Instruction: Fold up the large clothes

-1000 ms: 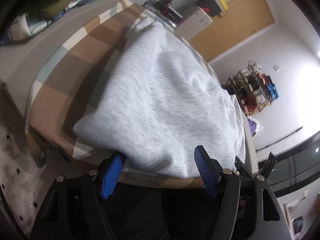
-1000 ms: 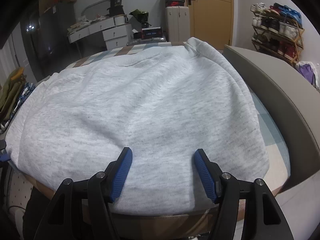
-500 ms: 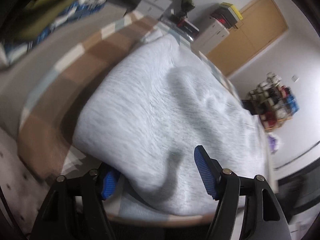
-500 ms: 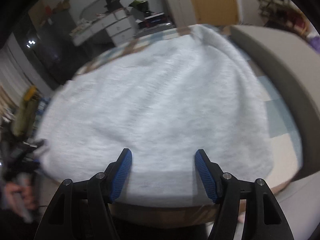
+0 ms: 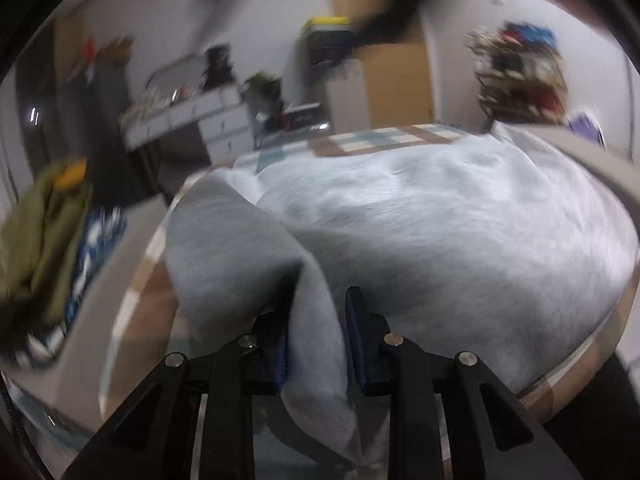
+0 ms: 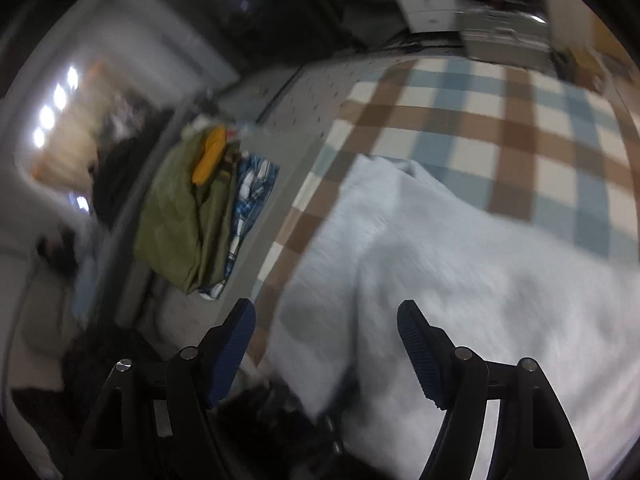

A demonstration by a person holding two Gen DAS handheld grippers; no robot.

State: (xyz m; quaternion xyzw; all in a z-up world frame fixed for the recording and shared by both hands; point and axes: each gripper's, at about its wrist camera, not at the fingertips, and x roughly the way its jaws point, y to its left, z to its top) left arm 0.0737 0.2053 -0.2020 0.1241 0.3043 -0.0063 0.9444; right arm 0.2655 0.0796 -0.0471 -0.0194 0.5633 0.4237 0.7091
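Our left gripper jaws are closing on the grey sweatshirt's near edge; our right gripper jaws are opening wide, empty.

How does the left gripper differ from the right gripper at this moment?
The left gripper has its jaws narrow and closing, with a fold of the grey sweatshirt between them; the right gripper has its jaws wide, opening, and empty. Both have blue pads and point at the sweatshirt on the plaid bed cover.

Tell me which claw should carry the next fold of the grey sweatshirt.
Left. The left claw is closing with a raised fold of the grey sweatshirt between its pads. The right claw is opening, with nothing gripped, above the garment's edge.
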